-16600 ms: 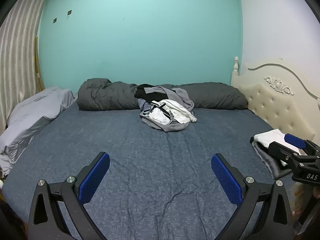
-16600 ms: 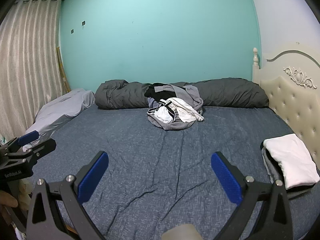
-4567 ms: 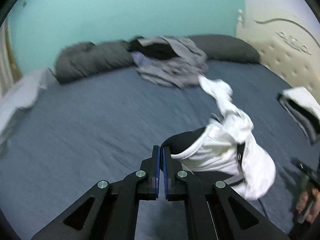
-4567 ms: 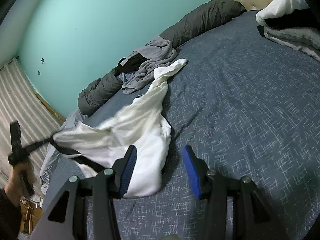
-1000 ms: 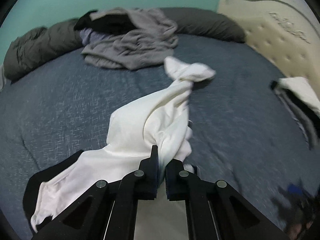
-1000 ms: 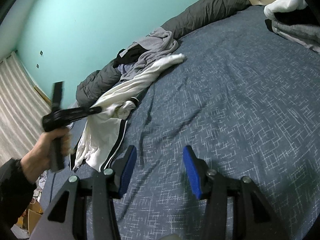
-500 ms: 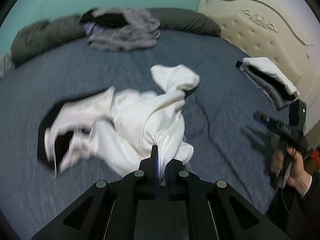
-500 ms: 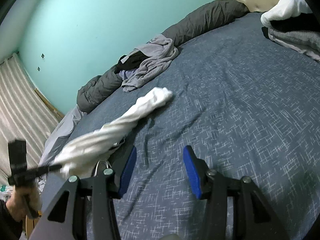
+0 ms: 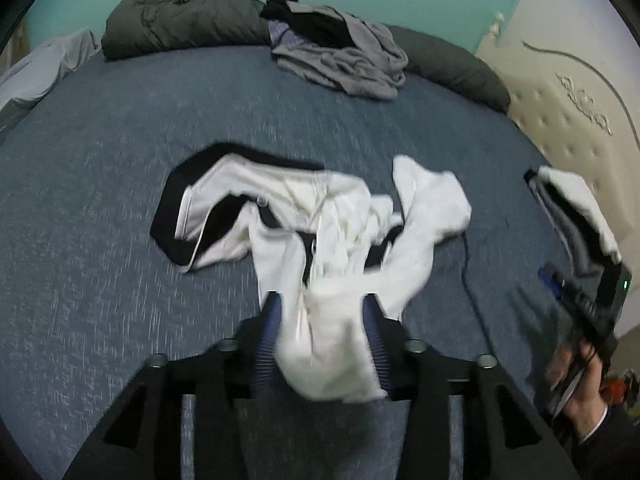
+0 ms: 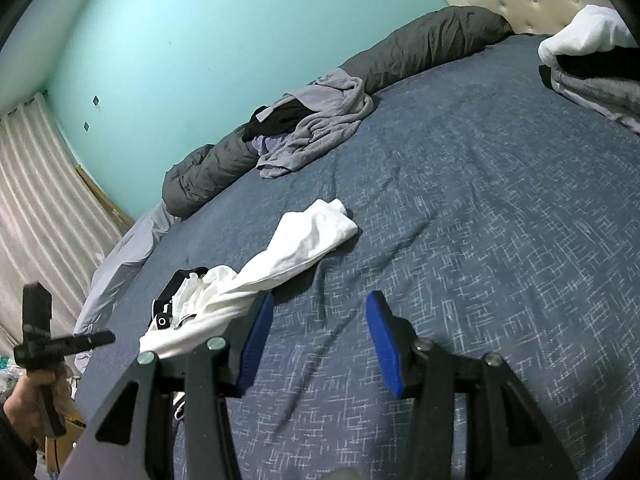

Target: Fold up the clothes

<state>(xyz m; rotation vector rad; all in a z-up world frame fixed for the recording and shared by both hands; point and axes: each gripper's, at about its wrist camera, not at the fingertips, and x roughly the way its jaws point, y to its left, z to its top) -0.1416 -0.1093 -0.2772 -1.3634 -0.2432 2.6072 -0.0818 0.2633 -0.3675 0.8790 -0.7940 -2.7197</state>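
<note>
A white garment with black trim [image 9: 320,208] lies crumpled in the middle of the blue bed sheet [image 9: 100,184]. One bunched end of it sits between the fingers of my left gripper [image 9: 322,320], whose blue pads stand apart around the cloth. In the right wrist view the same garment [image 10: 304,240] stretches left of my right gripper [image 10: 318,320]. That gripper is open over bare sheet with nothing between its fingers, and its left finger is just beside the cloth.
A pile of unfolded grey and black clothes [image 9: 344,60] rests against a rolled dark duvet [image 9: 172,20] at the far edge. A folded stack [image 9: 572,208] lies by the cream headboard [image 9: 568,112]. A striped curtain [image 10: 40,220] hangs at the left.
My left gripper's fingers have parted, having been pressed shut on the white garment half a second ago. The garment has dropped onto the sheet and spread out. The right gripper has stayed open.
</note>
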